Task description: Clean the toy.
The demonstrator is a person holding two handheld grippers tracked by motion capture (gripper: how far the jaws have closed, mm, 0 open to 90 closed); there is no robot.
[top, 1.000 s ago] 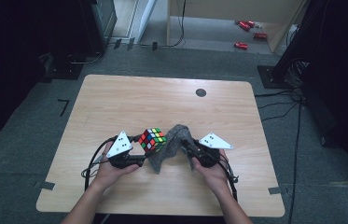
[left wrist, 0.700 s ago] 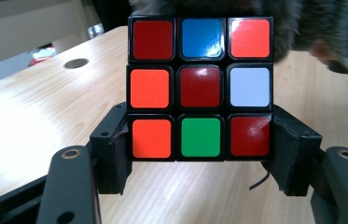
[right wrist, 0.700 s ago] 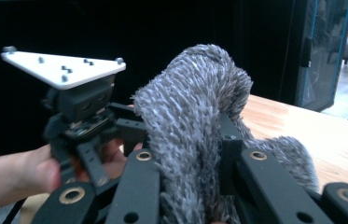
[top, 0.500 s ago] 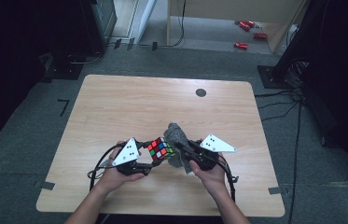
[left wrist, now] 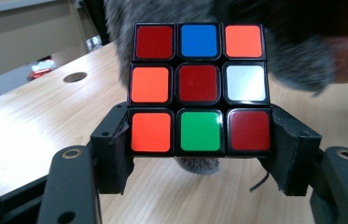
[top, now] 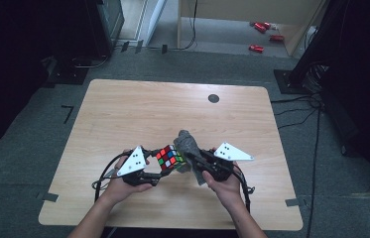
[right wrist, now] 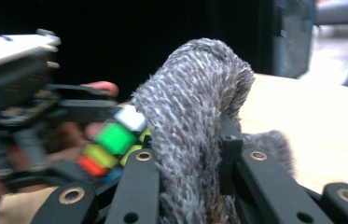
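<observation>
- Near the table's (top: 123, 109) front edge, between the person's two hands, the work sits low over the wood: a cube (top: 171, 157) on the left and a grey cloth (top: 188, 144) on the right, touching each other.
- On the left side, the left gripper (top: 158, 174) has its jaws partly apart and clamped on the cube's bottom row, one pad on each side face; in the left gripper view the cube (left wrist: 199, 88) stands upright between the jaws with one coloured face turned to the camera.
- On the right side, the right gripper (top: 191, 159) is closed almost fully on a fold of the cloth, which rises as a hump (right wrist: 195, 107) above its jaws.
- From the right gripper, the cube lies just to the left and slightly beyond, its far faces pressed by the cloth's hump; the right gripper view shows cube tiles (right wrist: 115, 137) right beside the pile.
- Judging by this, the cloth is wiping the cube, and the next stroke should run across the face away from the left jaws, with the right hand the one to move.
</observation>
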